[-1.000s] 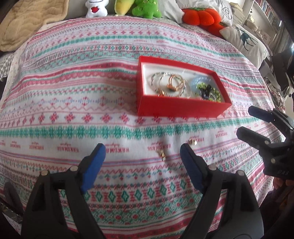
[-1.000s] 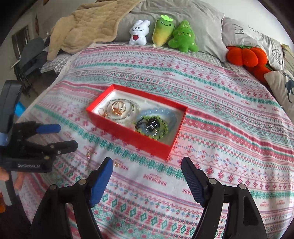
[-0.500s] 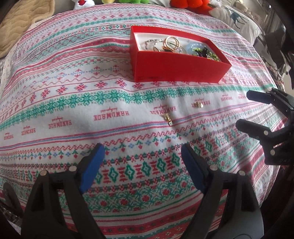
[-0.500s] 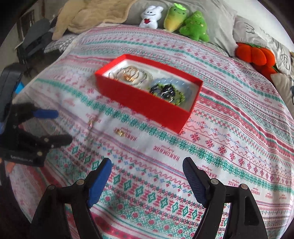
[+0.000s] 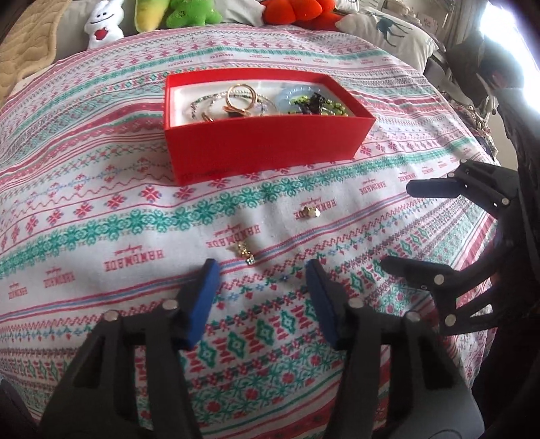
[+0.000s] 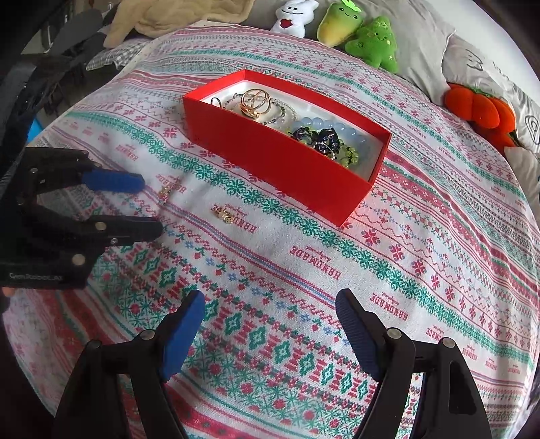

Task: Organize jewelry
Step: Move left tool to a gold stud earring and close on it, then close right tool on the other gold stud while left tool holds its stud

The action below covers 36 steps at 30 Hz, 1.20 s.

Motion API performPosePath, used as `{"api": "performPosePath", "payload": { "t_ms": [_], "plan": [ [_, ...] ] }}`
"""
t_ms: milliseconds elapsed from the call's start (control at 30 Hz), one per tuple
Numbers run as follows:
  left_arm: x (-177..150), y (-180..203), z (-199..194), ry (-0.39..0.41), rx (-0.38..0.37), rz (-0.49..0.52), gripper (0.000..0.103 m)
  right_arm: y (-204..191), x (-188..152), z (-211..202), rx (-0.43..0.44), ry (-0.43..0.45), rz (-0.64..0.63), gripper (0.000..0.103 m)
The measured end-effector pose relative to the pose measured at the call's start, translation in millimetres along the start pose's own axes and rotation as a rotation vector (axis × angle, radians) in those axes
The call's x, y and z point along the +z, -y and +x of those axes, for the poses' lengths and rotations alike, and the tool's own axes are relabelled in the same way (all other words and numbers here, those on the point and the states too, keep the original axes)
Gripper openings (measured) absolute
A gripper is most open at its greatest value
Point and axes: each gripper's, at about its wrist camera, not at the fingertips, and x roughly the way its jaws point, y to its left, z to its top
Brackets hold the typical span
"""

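Observation:
A red box [image 5: 263, 135] [image 6: 280, 158] with bracelets, gold rings [image 5: 239, 98] and green beads stands on the patterned bedspread. Two small gold earrings lie in front of it: one [image 5: 244, 252] [image 6: 164, 194] just ahead of my left gripper [image 5: 261, 270], the other [image 5: 310, 212] [image 6: 223, 214] further right. My left gripper is open and empty, low over the cloth; it also shows in the right wrist view [image 6: 148, 206]. My right gripper [image 6: 270, 307] is open and empty, and shows at the right of the left wrist view [image 5: 395, 226].
Plush toys [image 6: 354, 30], an orange plush pumpkin [image 6: 479, 108], pillows and a beige blanket [image 6: 175, 17] line the far side of the bed. The bedspread drops away at the near and left edges.
My left gripper has closed in on the nearer earring, which now lies just ahead of its fingertips, and its jaws have narrowed. The right gripper has moved closer to the box.

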Motion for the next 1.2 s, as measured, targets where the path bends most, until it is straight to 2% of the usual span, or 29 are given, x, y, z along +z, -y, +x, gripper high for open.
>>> {"api": "performPosePath", "payload": {
  "t_ms": [167, 433, 500, 567, 767, 967, 1033, 1200],
  "plan": [
    [5, -2, 7, -0.014, 0.012, -0.028, 0.041, 0, 1, 4, -0.004, -0.011, -0.007, 0.081],
    [14, 0, 16, -0.041, 0.086, -0.039, 0.022, -3, 2, 9, -0.003, -0.014, -0.014, 0.081],
    [16, 1, 18, -0.045, 0.111, -0.025, 0.009, -2, 4, 9, -0.002, -0.012, -0.010, 0.081],
    [18, -1, 18, -0.048, 0.118, -0.030, 0.005, -3, 5, 10, -0.001, -0.010, -0.005, 0.081],
    [16, -9, 6, -0.054, 0.134, -0.053, 0.003, -4, 13, 14, 0.044, -0.003, 0.036, 0.081],
    [8, -17, -4, -0.052, 0.138, -0.068, 0.003, -7, 24, 25, 0.124, -0.003, 0.091, 0.079],
    [6, -19, -7, -0.050, 0.135, -0.072, 0.003, -8, 28, 30, 0.141, 0.003, 0.104, 0.073],
    [4, -24, -12, -0.046, 0.125, -0.079, 0.003, -14, 39, 39, 0.162, 0.040, 0.088, 0.048]
  ]
}}
